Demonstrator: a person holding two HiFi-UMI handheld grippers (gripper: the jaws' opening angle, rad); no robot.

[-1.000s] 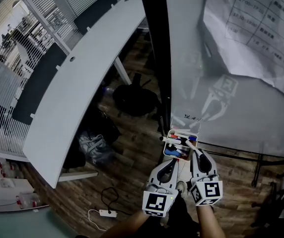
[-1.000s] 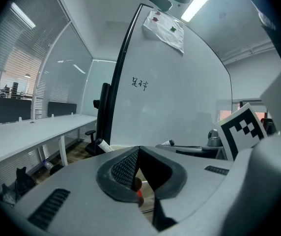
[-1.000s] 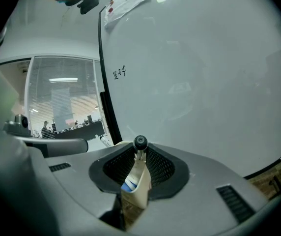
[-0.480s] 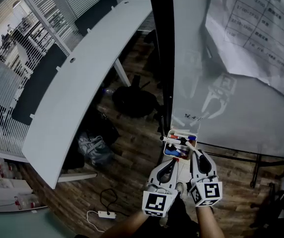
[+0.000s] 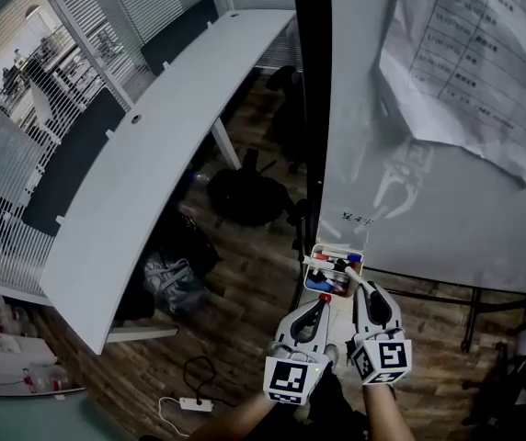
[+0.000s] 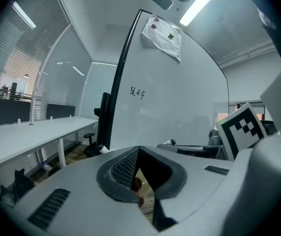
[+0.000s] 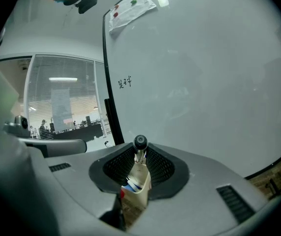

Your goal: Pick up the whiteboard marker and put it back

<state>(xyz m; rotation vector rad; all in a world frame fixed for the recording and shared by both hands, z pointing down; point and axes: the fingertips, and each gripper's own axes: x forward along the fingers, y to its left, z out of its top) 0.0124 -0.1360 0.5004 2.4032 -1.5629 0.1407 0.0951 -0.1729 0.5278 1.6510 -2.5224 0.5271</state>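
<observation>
Over plastic box (image 5: 337,247) | right tool (image 7: 140,156) grips cylindrical marker (image 7: 139,142) | left tool (image 6: 139,152) clenched, empty

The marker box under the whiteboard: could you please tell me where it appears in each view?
Head view: marker box low centre.
Left gripper view: not identifiable.
Right gripper view: lower centre, seen through the jaw gap, under the gripped whiteboard marker.
Shared landmark: the handwritten scribble.
</observation>
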